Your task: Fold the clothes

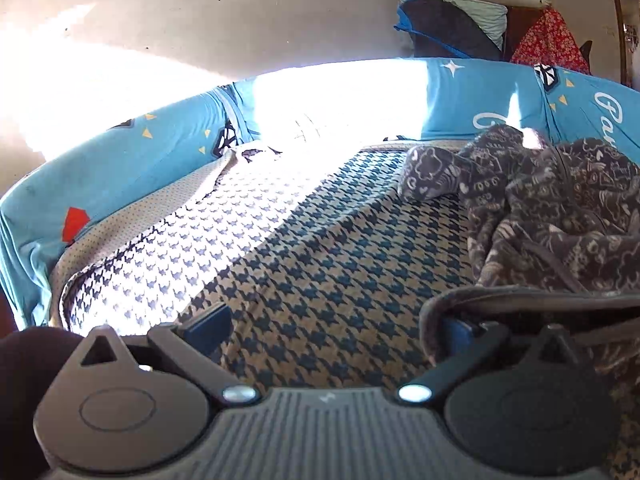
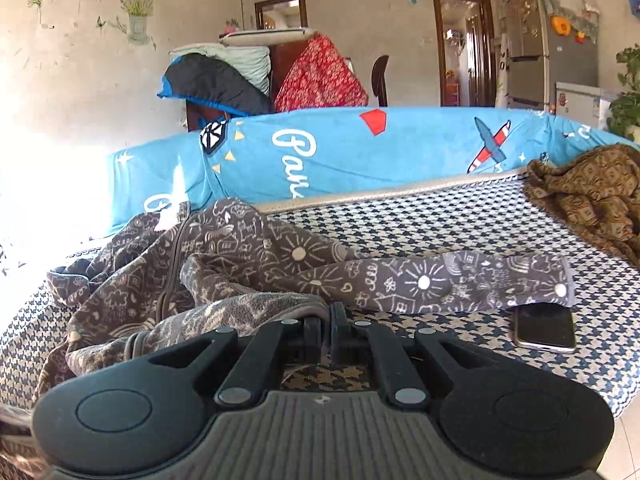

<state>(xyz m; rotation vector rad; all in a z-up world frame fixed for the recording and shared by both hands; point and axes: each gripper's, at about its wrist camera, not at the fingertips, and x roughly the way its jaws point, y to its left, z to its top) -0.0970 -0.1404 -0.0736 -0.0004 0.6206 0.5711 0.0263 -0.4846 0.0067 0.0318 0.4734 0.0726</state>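
Note:
A grey doodle-print garment [image 2: 248,264] lies crumpled on the houndstooth bed cover [image 2: 440,224], one sleeve [image 2: 460,280] stretched to the right. My right gripper [image 2: 328,320] is shut on the garment's hem near the front edge. In the left wrist view the same garment [image 1: 552,208] is heaped at the right. My left gripper [image 1: 332,328] is open, low over the cover; its right finger [image 1: 460,332] is under a fold of the garment's edge, its left finger [image 1: 208,320] is on bare cover.
A phone [image 2: 546,330] lies on the cover partly under the sleeve end. A brown patterned garment [image 2: 592,196] sits at the far right. A blue printed bolster [image 2: 360,152] lines the back edge of the bed. Bright sun glare covers the left side [image 1: 120,92].

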